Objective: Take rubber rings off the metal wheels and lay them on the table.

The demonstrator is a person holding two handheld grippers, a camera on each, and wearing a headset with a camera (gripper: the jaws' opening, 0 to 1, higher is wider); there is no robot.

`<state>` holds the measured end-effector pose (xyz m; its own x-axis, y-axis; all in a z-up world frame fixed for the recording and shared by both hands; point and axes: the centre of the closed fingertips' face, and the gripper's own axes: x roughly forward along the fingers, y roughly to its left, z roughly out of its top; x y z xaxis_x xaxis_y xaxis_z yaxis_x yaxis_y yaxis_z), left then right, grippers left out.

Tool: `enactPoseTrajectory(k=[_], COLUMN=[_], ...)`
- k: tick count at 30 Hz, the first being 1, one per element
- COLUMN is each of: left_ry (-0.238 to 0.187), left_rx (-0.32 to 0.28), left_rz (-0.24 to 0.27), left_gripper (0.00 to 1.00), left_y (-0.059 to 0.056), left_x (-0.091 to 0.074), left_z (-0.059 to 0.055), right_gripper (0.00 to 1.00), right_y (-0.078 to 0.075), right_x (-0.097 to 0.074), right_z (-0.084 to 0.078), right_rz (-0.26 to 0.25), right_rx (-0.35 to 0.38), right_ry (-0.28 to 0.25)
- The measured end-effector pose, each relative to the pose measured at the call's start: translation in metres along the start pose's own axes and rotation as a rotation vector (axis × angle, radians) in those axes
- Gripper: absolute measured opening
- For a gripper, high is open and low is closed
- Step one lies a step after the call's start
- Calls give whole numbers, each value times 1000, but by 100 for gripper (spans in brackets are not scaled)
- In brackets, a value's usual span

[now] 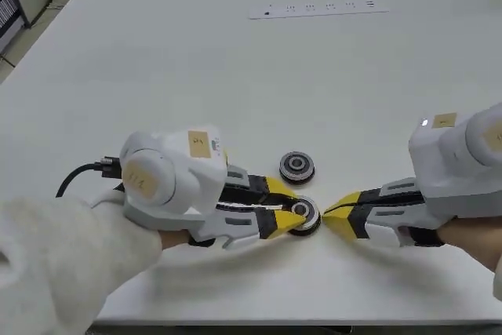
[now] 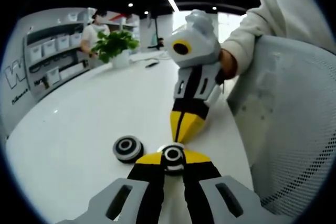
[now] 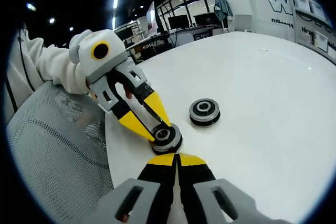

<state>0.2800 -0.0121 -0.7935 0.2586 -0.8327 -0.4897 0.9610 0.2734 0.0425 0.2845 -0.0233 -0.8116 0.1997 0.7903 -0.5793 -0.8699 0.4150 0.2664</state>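
Observation:
Two metal wheels with black rubber rings lie near the front edge of the white table (image 1: pixel 235 76). My left gripper (image 1: pixel 302 216) is shut on the nearer wheel (image 1: pixel 305 214), its yellow tips clamping both sides; the wheel (image 2: pixel 173 157) sits between the jaws in the left gripper view. My right gripper (image 1: pixel 328 210) points at this wheel (image 3: pixel 167 137) from the right, jaws shut and empty, tips (image 3: pixel 177 158) right by its rim. The second wheel (image 1: pixel 297 166) rests flat just beyond, free of both grippers, also seen as a wheel (image 2: pixel 128 148) and a wheel (image 3: pixel 205 111).
A white power strip (image 1: pixel 318 10) lies far back on the table. The table's front edge runs just below the grippers. A mesh chair (image 2: pixel 294 129) stands beside the table. A potted plant (image 2: pixel 113 45) sits at the far end.

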Motion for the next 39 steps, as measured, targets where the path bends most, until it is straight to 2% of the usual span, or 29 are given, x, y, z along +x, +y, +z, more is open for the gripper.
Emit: enactPoseTrajectory(k=[2, 6, 11, 13, 15, 16, 19, 29, 32, 36, 39], left_ry=[-1, -2, -3, -4, -4, -4, -4, -6, -6, -6, -7], left_rx=[0, -1, -2, -3, -4, -4, -4, -5, -5, -6, -5], left_rz=[0, 0, 1, 1, 1, 1, 1, 2, 3, 4, 4], left_gripper=[13, 13, 13, 13, 13, 13, 13, 13, 13, 13, 13], left_y=[0, 1, 1, 1, 1, 1, 2, 2, 2, 2, 2], left_x=[0, 0, 0, 0, 0, 0, 0, 0, 0, 0, 0], left_z=[0, -1, -1, -1, -1, -1, -2, -2, -2, -2, -2], right_gripper=[1, 10, 14, 17, 20, 20, 16, 9, 2, 0, 0], right_y=[1, 3, 4, 9, 10, 11, 12, 10, 6, 2, 1], right_x=[-1, -1, 2, 5, 6, 7, 9, 7, 5, 4, 5], right_z=[2, 2, 0, 2, 4, 3, 0, -1, 0, 2, 2], right_rz=[-2, 10, 15, 35, 25, 30, 46, 24, 6, -17, -22], right_rx=[-28, -47, -79, -109, -148, -170, -177, -224, -238, -223, -176], right_ry=[-3, 0, 11, 9, 8, 19, 24, 35, 35, 30, 27])
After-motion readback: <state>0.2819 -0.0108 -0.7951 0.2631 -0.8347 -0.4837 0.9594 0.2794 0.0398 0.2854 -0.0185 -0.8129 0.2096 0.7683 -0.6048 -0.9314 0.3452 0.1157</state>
